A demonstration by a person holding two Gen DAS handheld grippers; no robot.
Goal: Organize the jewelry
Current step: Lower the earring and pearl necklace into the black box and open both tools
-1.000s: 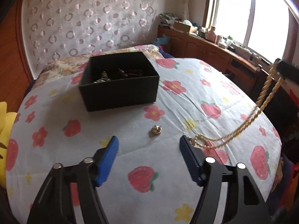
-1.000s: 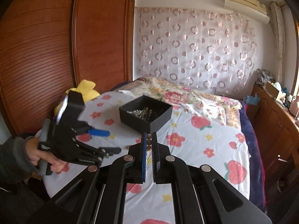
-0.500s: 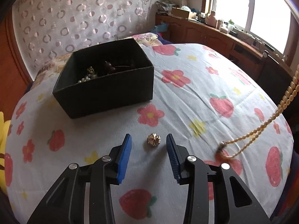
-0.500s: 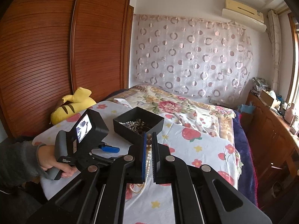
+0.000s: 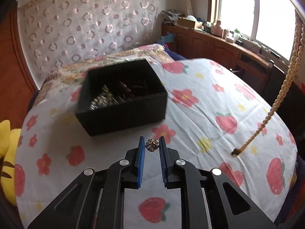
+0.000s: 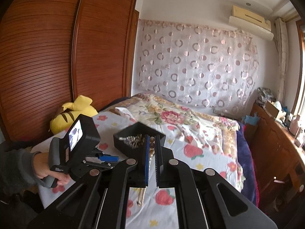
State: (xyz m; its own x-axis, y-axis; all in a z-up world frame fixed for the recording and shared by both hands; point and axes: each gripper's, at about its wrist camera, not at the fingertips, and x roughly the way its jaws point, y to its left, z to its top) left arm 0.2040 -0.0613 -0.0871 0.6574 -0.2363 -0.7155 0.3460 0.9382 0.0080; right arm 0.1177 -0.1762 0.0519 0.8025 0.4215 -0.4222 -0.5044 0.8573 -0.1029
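My left gripper (image 5: 151,145) is shut on a small metal flower-shaped charm (image 5: 151,145) held at its blue fingertips, just in front of the black jewelry box (image 5: 122,97). The box holds several pieces of jewelry. My right gripper (image 6: 152,141) is shut on a cream bead necklace (image 6: 151,148); its strand hangs down below the fingers. In the left wrist view the necklace (image 5: 282,91) dangles at the right, its lower end near the cloth. The box also shows in the right wrist view (image 6: 131,143), and so does the left gripper (image 6: 108,158).
A strawberry-and-flower cloth (image 5: 209,99) covers the surface. A yellow plush toy (image 5: 5,152) lies at the left edge. A wooden sideboard (image 5: 228,47) with clutter stands under the window. A wooden wardrobe (image 6: 57,57) is at the left.
My left gripper closed on the charm and raised it off the cloth. My right gripper lifted the necklace higher, so it now hangs nearly free.
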